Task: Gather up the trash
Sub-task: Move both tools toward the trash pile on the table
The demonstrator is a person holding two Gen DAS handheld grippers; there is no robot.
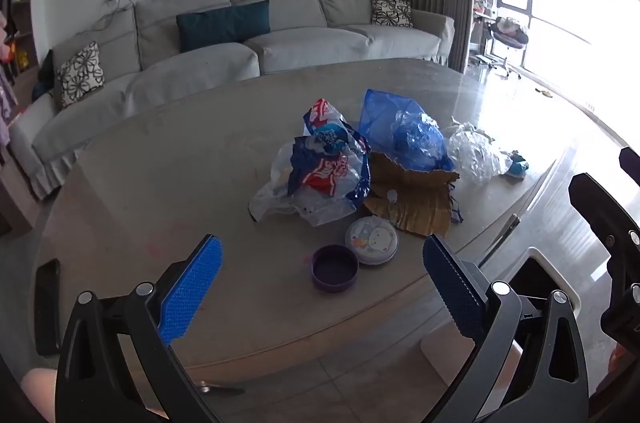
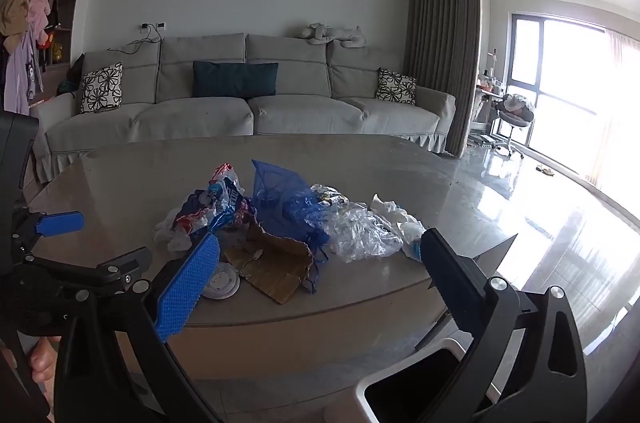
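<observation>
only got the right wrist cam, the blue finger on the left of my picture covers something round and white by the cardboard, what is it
Observer: A round tin with a cartoon bear on its lid, lying flat on the table just in front of the cardboard.
Operator: anything next to it i cant see
Observer: Yes, a small purple tub, open on top, right beside the tin on its near left.
Operator: what about the far left of the table
Observer: A dark phone lies flat near that edge, apart from the trash.
</observation>
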